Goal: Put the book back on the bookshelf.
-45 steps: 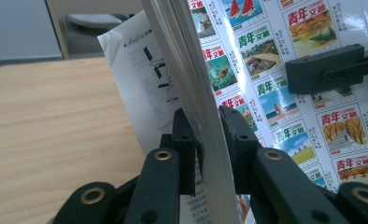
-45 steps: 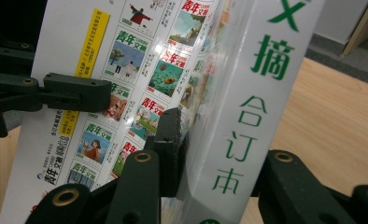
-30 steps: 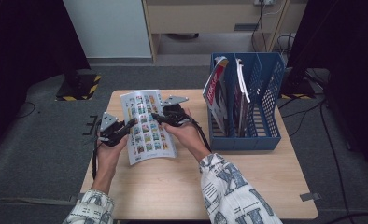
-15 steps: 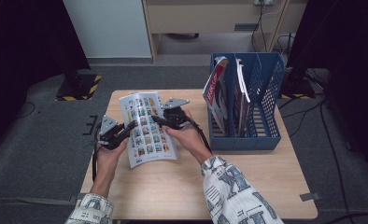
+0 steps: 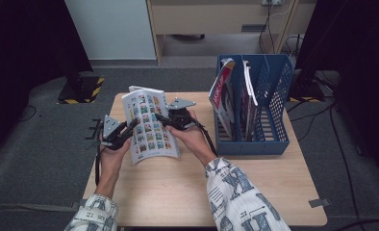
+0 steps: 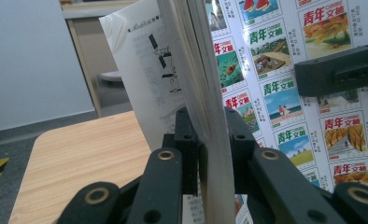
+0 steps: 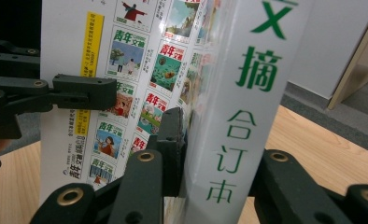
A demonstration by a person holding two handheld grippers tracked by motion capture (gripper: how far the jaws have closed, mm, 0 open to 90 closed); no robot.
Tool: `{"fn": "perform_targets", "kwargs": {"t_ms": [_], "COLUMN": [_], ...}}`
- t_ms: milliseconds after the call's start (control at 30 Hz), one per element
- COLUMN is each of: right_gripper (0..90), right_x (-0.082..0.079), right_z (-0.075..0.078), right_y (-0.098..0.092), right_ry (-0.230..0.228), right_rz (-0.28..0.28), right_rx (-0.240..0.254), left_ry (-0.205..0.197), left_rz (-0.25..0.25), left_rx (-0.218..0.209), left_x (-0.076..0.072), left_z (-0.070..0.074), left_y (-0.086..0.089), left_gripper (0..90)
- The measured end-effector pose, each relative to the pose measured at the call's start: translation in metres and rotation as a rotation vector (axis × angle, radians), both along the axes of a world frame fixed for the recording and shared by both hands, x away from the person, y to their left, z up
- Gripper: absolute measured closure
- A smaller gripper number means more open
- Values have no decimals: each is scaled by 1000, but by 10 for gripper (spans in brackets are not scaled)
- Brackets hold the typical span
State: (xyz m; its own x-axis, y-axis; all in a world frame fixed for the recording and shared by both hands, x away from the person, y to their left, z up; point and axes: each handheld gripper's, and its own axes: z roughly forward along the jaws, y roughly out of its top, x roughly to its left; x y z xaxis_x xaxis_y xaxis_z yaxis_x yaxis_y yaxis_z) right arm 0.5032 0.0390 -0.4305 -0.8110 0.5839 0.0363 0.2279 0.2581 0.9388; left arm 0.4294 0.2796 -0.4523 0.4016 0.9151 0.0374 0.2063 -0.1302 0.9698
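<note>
Glossy and white, the magazine (image 5: pixel 149 126) is held above the wooden tabletop (image 5: pixel 178 187), tilted with its back cover of small coloured picture tiles facing up toward the high view. It sits over the left half of the tabletop, between the person's two hands. In the left gripper view the page edges (image 6: pixel 210 116) run up between the two black fingers (image 6: pixel 187 140), with one loose white page fanned off to the left. In the right gripper view the spine (image 7: pixel 247 93), printed with green characters, stands between that gripper's fingers (image 7: pixel 170 140).

Both grippers are clamped on the magazine. The left gripper (image 5: pixel 125 134) pinches its left edge, fingers pressed against the stack of pages. The right gripper (image 5: pixel 164 119) grips the opposite side at the spine, fingers closed on the thick bound edge. Each gripper carries a grey three-cornered plate on top. The person's left hand (image 5: pixel 111 153) and right hand (image 5: pixel 190 137) come in from the near edge of the tabletop, in patterned sleeves.

To the right, well apart from the held magazine, a blue perforated file rack (image 5: pixel 274 115) stands on the tabletop with several magazines upright in its left compartments. Grey carpet surrounds the table.
</note>
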Motion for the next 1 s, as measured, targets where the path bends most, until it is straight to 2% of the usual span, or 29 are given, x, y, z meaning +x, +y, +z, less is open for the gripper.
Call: {"fn": "perform_targets", "kwargs": {"t_ms": [200,367,433,533,700,767,800,900,1000], "right_gripper": [693,698,699,700,703,704,703,703,703], "right_x": [-9,-17,-17,-16,-11,-10,-10,-12,-18], "right_z": [0,0,1,2,4,4,2,0,1], "right_y": [-4,-10,-9,-8,-7,-7,-8,-11,-12], "right_ry": [-4,2,1,-5,-39,-50,-52,-57,-67], "right_rz": [11,29,31,33,14,8,9,11,23], "right_rx": [-31,-28,-32,-34,-17,-10,-18,-12,-20], "left_ry": [18,2,7,7,-31,-31,-36,-52,-43], "left_rz": [-22,-23,-17,-16,-9,-19,-22,-36,-47], "left_rx": [2,8,18,12,11,15,22,7,-2], "left_x": [-10,-18,-18,-14,-5,-4,-5,-11,-16], "left_z": [1,0,1,1,5,4,3,1,3], "left_y": [-2,-5,-5,-4,-5,-4,-4,-3,-1], "left_gripper": [788,789,790,791,796,798,796,796,793]}}
